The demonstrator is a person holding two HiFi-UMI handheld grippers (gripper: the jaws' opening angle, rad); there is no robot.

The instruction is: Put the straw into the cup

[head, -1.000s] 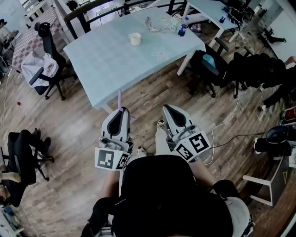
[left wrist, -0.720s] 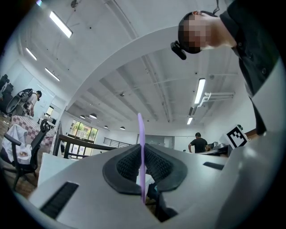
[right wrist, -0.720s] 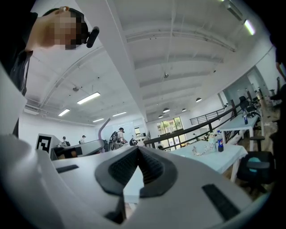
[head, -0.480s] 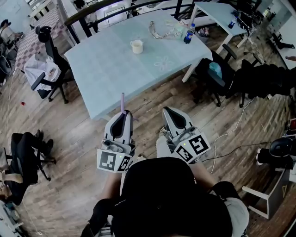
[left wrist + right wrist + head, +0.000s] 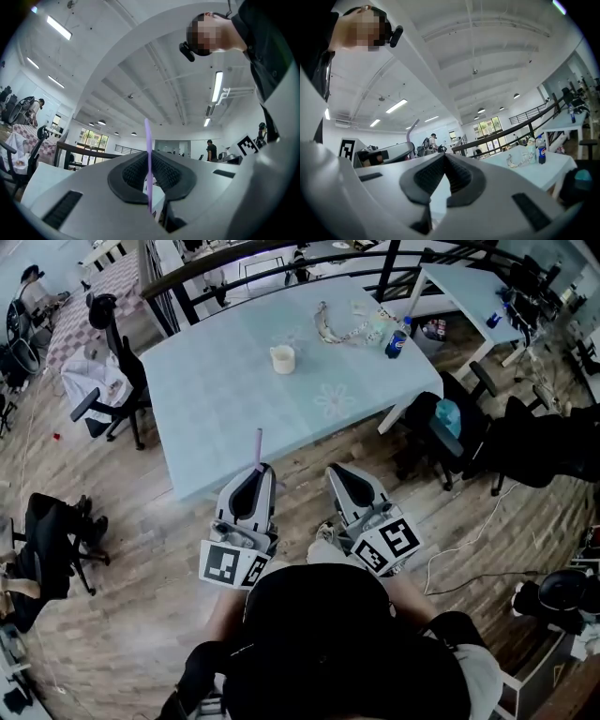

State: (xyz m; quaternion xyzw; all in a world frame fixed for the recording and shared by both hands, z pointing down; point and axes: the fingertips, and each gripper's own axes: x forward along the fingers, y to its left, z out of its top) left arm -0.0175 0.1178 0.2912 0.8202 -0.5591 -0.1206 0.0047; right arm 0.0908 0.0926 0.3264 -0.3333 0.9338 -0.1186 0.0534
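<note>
Pinching a purple straw (image 5: 147, 154) between its closed jaws, the left gripper (image 5: 259, 470) holds it upright at the near edge of the pale blue table (image 5: 216, 427). Right gripper (image 5: 335, 472), just beside it: jaws pressed together, nothing between them. The white cup (image 5: 282, 359) stands mid-table, well apart from the straw; a bottle (image 5: 396, 341) stands farther right.

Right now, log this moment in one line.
left gripper: shut on straw | right gripper: shut, empty | cup: on table, no straw
</note>
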